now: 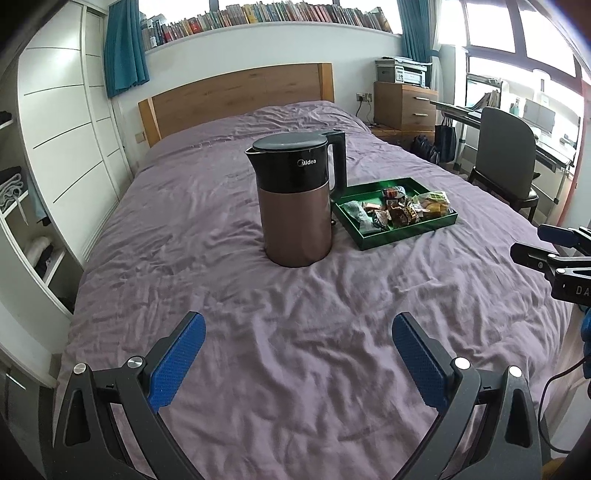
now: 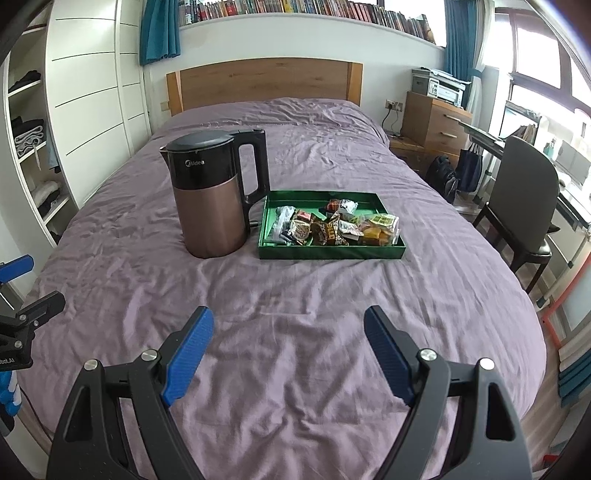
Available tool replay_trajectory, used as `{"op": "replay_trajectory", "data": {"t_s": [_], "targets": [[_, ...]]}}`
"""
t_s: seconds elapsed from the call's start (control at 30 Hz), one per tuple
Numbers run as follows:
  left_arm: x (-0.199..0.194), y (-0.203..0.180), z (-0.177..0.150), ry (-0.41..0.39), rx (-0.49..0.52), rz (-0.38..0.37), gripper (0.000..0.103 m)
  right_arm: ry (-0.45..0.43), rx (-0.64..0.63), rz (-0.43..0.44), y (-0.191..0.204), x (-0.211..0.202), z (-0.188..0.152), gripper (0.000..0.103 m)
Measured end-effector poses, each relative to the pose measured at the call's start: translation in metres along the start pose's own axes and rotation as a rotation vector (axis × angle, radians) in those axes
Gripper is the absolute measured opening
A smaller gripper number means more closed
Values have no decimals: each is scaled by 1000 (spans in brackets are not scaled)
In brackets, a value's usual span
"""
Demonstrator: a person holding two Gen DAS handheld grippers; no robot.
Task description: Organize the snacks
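Left wrist view: the left gripper (image 1: pixel 299 354) hovers above the wrinkled purple bedspread (image 1: pixel 221 229), its two blue-padded fingers (image 1: pixel 177 362) spread wide apart with nothing between them. A kettle (image 1: pixel 295 199) with a black top and copper-coloured body stands upright on the bedspread, marked "Midea". Just to its right lies a shallow green tray (image 1: pixel 402 236) holding a heap of wrapped snacks (image 1: pixel 399 210); the kettle's handle side is nearest the tray. The right gripper (image 1: pixel 554 254) enters at the right edge, level with the tray's near corner but apart from it.

Right wrist view: the right gripper (image 2: pixel 288 350) is likewise held over the near part of the bedspread (image 2: pixel 295 295), fingers (image 2: pixel 388 354) wide apart and holding nothing. The kettle (image 2: pixel 214 195) stands left of the tray (image 2: pixel 332 253), close beside it; whether they touch cannot be told. The snacks (image 2: pixel 332 225) are gathered in the tray's near half, a yellow-and-green packet (image 2: pixel 380 225) at the right end. The left gripper (image 2: pixel 26 295) shows at the left edge. Beyond the bed stand a wooden headboard (image 2: pixel 266 81), a shelf of books (image 2: pixel 295 7) and a chair (image 2: pixel 528 206).
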State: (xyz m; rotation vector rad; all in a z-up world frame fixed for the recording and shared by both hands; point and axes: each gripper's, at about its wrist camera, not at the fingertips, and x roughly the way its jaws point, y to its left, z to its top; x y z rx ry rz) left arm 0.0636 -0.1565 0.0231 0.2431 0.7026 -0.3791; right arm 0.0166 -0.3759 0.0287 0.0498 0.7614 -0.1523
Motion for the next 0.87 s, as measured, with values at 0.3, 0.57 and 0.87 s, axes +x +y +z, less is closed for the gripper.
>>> {"op": "replay_trajectory", "data": {"t_s": [0.3,0.57,0.87], "targets": [[0,0,-2,-5,0,-25,99,12,-8,2,3,7,0,103],[5,1,-4,9,-10,-29,99,22,-19,1,7,10,-2,103],[8,2,-4,5,-25,-17,99,24,-17,-2,6,12,-4,103]]}}
